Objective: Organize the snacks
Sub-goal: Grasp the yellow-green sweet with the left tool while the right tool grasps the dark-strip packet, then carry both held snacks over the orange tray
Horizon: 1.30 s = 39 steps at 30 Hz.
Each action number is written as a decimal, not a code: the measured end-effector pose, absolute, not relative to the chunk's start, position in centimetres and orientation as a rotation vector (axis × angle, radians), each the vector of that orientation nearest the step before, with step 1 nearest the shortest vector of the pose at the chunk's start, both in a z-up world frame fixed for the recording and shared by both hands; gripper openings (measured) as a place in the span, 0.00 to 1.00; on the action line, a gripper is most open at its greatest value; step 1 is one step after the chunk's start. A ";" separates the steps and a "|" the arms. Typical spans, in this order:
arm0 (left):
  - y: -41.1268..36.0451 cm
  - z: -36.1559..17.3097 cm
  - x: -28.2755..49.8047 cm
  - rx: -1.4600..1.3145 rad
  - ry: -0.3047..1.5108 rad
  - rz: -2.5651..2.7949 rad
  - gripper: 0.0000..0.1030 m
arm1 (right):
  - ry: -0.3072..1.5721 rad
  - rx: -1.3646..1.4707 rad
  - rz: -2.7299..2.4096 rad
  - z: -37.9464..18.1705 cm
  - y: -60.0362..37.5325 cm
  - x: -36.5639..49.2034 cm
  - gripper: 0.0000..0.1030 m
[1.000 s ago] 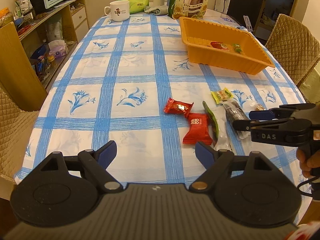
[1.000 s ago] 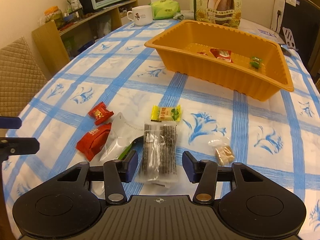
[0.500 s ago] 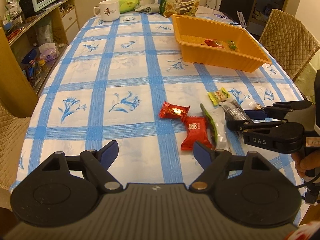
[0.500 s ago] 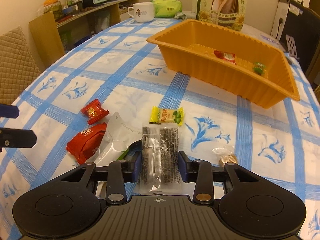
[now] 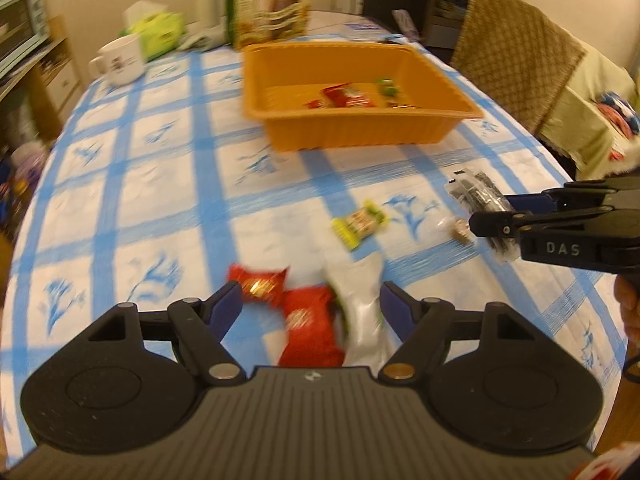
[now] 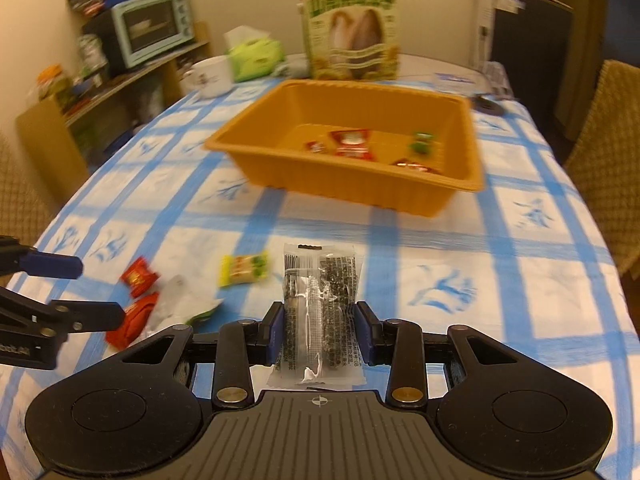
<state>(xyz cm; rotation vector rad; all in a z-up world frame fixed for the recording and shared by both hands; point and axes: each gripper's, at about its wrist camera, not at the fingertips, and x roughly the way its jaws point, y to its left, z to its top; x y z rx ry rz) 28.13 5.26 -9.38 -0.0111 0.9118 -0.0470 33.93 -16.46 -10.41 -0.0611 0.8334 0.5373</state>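
Your right hand-held gripper [image 6: 320, 330] was pinching a clear-wrapped dark snack bar [image 6: 318, 304] w/ both blue pads pressed against its long sides. The bar pointed straight ahead along the fingers, twd the orange tray [image 6: 404, 196]. In the left wrist view the same bar [image 5: 478, 196] stuck out past the right gripper's tips, apparently clear of the tabletop [image 5: 160, 184], which wore a blue-and-white checked cloth.

Your left hand-held gripper [image 5: 311, 306] was spread wide, nothing between the pads. It sat low over a cluster of snacks near the front edge: a small red candy [image 5: 258, 284], a larger red packet [image 5: 310, 326] just beside it, and a white/silver pouch [image 5: 362, 304] w/ a green edge, touching the red packet. The pouch lay close to the right-side pad; can't tell if they touched, that area is blurred.

Farther out, a yellow-green candy [image 5: 358, 224] lay alone on the cloth, btwn the cluster and the right gripper. A small clear bag w/ a brown bit inside [image 5: 458, 230] lay just beside the right gripper's tip.

The orange tray stood mid-table, well apart from the loose snacks. Inside it: a red-and-white packet [image 6: 352, 142], a tiny red piece [image 6: 314, 146], a green candy [image 6: 422, 144] and a reddish-gold wrapper [image 6: 414, 166] near the front wall.

Behind the tray stood a sunflower-seed bag [image 6: 352, 26]; a white mug [image 6: 210, 76] and a green tissue pack [image 6: 256, 56] sat at the far left.
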 end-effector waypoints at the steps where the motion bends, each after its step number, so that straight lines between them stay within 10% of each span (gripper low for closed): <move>1: 4.9 -9.4 28.7 -0.002 0.909 -0.060 0.70 | 0.832 -0.053 0.526 -10.3 -16.9 34.0 0.36; 39: 1.9 -14.2 38.3 0.133 1.000 -0.253 0.18 | 0.842 0.089 0.354 -9.0 -24.4 35.8 0.37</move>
